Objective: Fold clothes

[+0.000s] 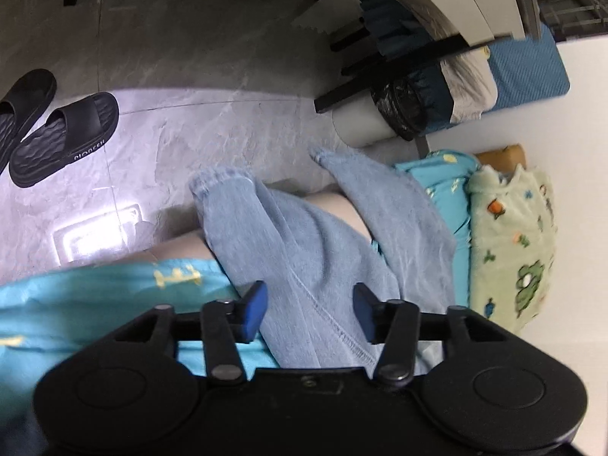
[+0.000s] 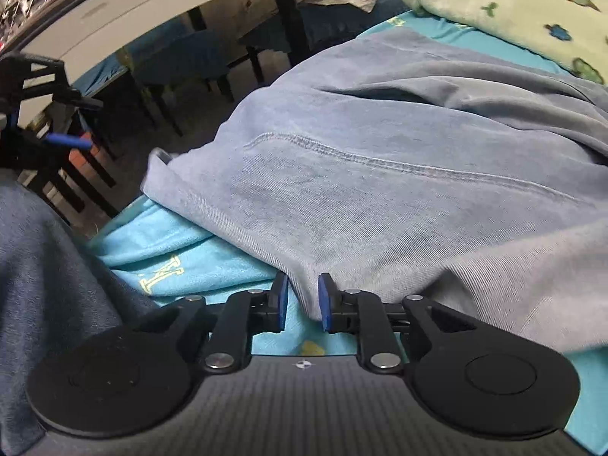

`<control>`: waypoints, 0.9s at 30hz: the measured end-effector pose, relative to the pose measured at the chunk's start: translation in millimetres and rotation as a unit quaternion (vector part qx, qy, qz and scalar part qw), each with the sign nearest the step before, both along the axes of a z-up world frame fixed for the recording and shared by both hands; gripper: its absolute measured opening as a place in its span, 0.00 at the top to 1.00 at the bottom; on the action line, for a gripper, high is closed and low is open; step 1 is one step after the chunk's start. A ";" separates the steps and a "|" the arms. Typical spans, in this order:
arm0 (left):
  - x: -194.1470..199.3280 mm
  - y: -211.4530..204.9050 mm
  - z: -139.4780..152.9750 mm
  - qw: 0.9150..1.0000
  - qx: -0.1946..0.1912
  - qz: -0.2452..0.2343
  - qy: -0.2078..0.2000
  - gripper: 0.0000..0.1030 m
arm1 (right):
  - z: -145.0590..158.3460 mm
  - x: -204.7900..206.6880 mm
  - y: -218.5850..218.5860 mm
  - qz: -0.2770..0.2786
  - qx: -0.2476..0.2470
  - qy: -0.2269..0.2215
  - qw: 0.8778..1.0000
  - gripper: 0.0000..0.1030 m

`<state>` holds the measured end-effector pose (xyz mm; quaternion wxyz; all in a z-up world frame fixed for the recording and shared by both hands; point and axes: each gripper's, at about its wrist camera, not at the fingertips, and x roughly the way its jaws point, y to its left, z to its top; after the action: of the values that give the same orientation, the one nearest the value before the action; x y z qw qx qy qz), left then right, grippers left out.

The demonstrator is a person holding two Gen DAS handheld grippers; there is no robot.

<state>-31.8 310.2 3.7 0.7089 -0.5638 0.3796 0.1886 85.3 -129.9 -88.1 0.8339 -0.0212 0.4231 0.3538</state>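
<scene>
A pair of light blue jeans (image 1: 304,235) lies on a bed with a turquoise sheet (image 1: 76,304); both legs hang over the bed's edge toward the floor. My left gripper (image 1: 309,307) is open, its blue pads on either side of a jeans seam, above the cloth. In the right wrist view the jeans (image 2: 380,159) fill the middle. My right gripper (image 2: 303,300) has its jaws narrowly apart around a fold at the jeans' edge; the pads do not visibly press the cloth. The left gripper (image 2: 64,140) shows at the far left of that view.
Black slippers (image 1: 57,133) stand on the grey floor (image 1: 209,76). A green patterned blanket (image 1: 513,235) lies beside the jeans; it also shows in the right wrist view (image 2: 513,11). Dark chair legs (image 1: 380,72) and a bin with a black bag (image 1: 399,106) stand near the bed. A dark blue garment (image 2: 41,266) lies at the left.
</scene>
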 end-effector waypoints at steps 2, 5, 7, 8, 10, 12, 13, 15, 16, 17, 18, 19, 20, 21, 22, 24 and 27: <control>-8.4 17.7 -1.4 1.000 -0.014 0.005 -0.006 0.45 | 4.6 -3.8 -5.9 -0.017 0.008 -0.005 1.000 0.78; -22.1 38.7 -23.7 0.999 -0.043 0.025 -0.002 0.42 | 14.3 -7.4 -18.0 -0.059 0.016 -0.017 0.998 0.72; -24.6 53.7 -41.6 0.998 -0.064 0.027 0.005 0.41 | 19.4 -4.9 -29.1 -0.087 0.039 -0.009 0.995 0.66; -23.3 59.3 -51.6 0.997 -0.077 0.024 0.011 0.40 | 21.2 -3.3 -34.0 -0.101 0.048 -0.004 0.994 0.62; -16.0 66.8 -71.6 0.994 -0.104 0.015 0.018 0.38 | 24.3 -0.5 -42.5 -0.130 0.058 0.003 0.990 0.60; -6.3 72.6 -89.6 0.991 -0.129 0.010 0.024 0.35 | 28.0 -0.2 -49.0 -0.159 0.059 0.003 0.985 0.60; -0.4 76.1 -96.0 0.990 -0.137 0.010 0.028 0.34 | 30.4 -1.1 -52.3 -0.173 0.059 0.001 0.983 0.59; 11.5 83.1 -108.7 0.988 -0.152 0.011 0.034 0.33 | 36.0 -5.7 -61.3 -0.203 0.063 -0.003 0.977 0.57; 18.2 85.9 -114.4 0.986 -0.159 0.010 0.038 0.32 | 38.0 -9.5 -66.2 -0.218 0.068 -0.004 0.974 0.56; 28.8 84.8 -116.8 0.986 -0.160 0.006 0.042 0.29 | 39.5 -13.6 -71.2 -0.232 0.075 -0.006 0.970 0.54; 38.9 83.7 -119.1 0.986 -0.159 0.000 0.046 0.26 | 40.4 -17.2 -76.1 -0.247 0.079 -0.007 0.966 0.53; 47.8 81.6 -120.5 0.987 -0.152 -0.014 0.053 0.25 | 40.1 -20.1 -80.2 -0.261 0.081 -0.007 0.962 0.51; 62.3 78.2 -120.4 0.988 -0.140 -0.034 0.065 0.25 | 39.2 -21.4 -83.1 -0.274 0.080 -0.007 0.958 0.50; 75.5 74.9 -120.1 0.988 -0.124 -0.052 0.078 0.25 | 38.0 -21.5 -84.8 -0.285 0.077 -0.005 0.955 0.50; 85.5 72.2 -121.0 0.988 -0.108 -0.066 0.088 0.25 | 36.6 -20.3 -85.3 -0.293 0.074 -0.002 0.953 0.50; 107.3 64.6 -123.6 0.986 -0.077 -0.094 0.111 0.25 | 33.9 -15.2 -82.4 -0.297 0.064 0.002 0.953 0.50; 127.5 54.9 -129.8 0.982 -0.048 -0.126 0.134 0.26 | 28.6 -10.3 -77.7 -0.290 0.053 0.005 0.956 0.46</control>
<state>95.7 365.0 -126.1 0.6415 -0.5144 0.5481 0.1532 75.0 -207.6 -59.5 0.8985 0.1482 0.3958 0.1186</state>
